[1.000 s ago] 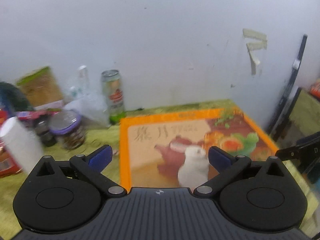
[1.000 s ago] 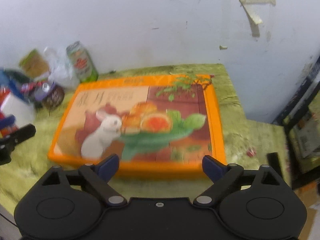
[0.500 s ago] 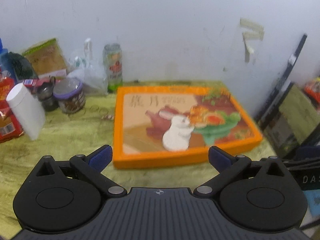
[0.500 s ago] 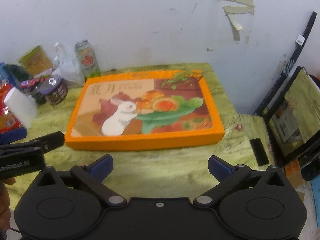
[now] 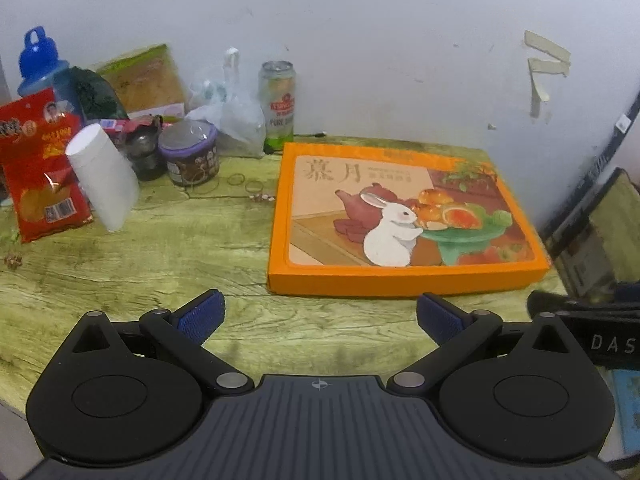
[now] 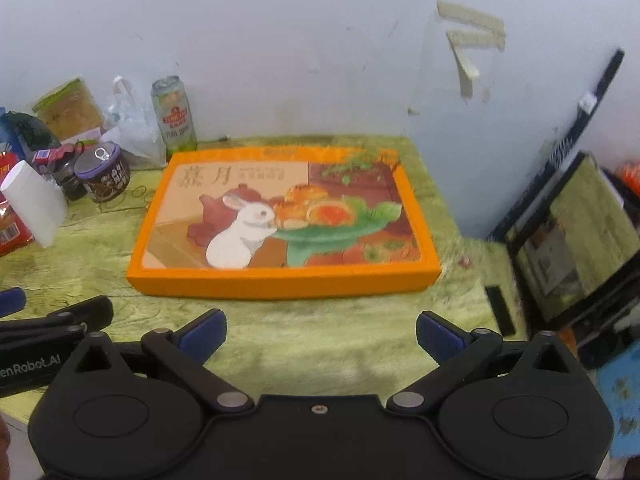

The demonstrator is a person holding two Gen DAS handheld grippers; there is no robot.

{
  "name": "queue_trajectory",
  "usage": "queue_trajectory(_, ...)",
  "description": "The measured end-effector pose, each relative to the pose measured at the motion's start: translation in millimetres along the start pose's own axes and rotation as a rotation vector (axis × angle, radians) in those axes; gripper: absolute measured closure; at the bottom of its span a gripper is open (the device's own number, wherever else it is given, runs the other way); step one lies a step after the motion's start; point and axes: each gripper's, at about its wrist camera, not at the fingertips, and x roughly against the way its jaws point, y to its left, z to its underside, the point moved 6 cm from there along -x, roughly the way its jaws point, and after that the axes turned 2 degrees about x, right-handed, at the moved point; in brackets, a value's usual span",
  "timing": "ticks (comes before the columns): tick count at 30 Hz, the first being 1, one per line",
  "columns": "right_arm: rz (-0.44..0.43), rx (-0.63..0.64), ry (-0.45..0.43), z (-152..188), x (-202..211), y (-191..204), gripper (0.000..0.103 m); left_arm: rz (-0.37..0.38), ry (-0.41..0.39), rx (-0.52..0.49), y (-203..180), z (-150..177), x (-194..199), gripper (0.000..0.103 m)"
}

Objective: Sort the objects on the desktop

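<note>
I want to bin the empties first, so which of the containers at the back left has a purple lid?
The short dark jar beside the white cylinder. The tall green can behind it has a bare metal top, and the blue bottle has a blue cap.

The orange box (image 5: pixel 404 220) lid reads "慕月". The can (image 5: pixel 278 106) reads "PURE DRAFT". The left tongs (image 6: pixel 48 330) bear "enRobot.AI"; the right tongs (image 5: pixel 592 320) bear "DAS".
</note>
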Motion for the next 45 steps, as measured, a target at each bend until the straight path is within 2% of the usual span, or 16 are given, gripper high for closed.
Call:
queue_trajectory(15, -0.014, 0.0, -0.014, 4, -1, -14, 0.001, -0.041, -0.006, 0.035, -6, 3, 6, 0.0)
queue_trajectory(45, -0.055, -0.041, 0.018, 11, -11, -29, 0.001, -0.055, 0.01, -0.018, -22, 6, 2, 0.0)
